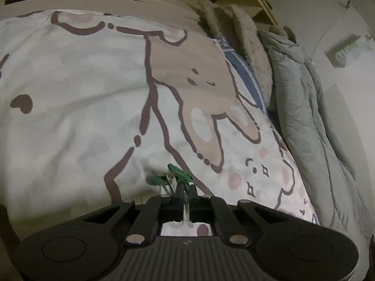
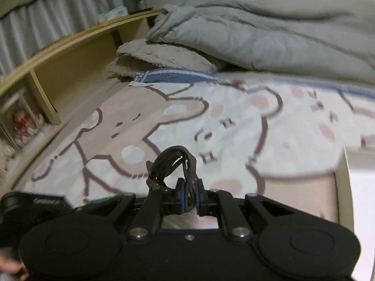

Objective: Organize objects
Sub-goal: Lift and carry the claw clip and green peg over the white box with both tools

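both were mid-pickup: the left tool point(image 1: 186, 190) pinched a green-and-white clip point(image 1: 174, 175), the right tool point(image 2: 190, 187) a dark cable bundle point(image 2: 174, 164) over the bed point(image 2: 234, 140); next, probably a shelf.

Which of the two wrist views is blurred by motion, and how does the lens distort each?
Right wrist view: motion blur smears the bear-print sheet and shelf, while the tongs and their dark cable bundle stay sharp. Left wrist view: steadier, dim. Both: fisheye bends straight edges, corners go dark.
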`<state>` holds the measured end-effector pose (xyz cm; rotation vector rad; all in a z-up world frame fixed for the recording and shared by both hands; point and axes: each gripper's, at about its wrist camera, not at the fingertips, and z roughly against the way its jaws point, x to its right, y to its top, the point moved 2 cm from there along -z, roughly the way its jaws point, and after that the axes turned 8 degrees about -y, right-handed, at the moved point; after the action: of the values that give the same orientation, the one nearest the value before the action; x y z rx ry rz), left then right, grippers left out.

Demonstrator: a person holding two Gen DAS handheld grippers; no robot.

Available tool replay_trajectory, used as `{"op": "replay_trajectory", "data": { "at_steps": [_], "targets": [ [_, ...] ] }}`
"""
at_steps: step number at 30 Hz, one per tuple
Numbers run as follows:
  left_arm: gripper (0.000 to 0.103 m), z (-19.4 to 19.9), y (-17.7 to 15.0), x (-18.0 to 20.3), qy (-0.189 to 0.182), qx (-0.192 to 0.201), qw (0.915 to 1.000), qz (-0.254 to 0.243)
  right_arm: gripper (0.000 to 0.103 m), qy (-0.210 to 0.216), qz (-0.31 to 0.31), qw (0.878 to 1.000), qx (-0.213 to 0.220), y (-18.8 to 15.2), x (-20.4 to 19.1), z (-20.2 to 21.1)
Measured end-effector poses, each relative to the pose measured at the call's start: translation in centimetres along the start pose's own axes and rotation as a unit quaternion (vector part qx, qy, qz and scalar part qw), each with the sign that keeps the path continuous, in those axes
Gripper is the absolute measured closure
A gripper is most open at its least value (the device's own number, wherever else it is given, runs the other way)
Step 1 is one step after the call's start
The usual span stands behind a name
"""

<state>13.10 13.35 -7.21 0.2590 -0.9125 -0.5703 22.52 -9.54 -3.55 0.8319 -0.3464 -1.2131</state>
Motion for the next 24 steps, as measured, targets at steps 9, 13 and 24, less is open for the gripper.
{"op": "replay_trajectory", "data": {
  "at_steps": [9,13,24],
  "targets": [
    [0.100,0.3,-1.2,1.2,-0.023,-0.017,0.9991,-0.029,0.094,0.031,-0.104,0.992,-0.058,-5.1,4.4,2.8],
    [0.100,0.2,-1.6,1.7,-0.051,-0.049,0.9970,-0.030,0.092,0.015,-0.122,0.991,-0.052,-6.0,5.7,2.9],
    [0.100,-0.7,-4.0,3.8,-0.099,-0.104,0.9878,-0.061,0.061,-0.095,-0.094,0.990,-0.036,-7.1,7.9,4.1]
  ]
}}
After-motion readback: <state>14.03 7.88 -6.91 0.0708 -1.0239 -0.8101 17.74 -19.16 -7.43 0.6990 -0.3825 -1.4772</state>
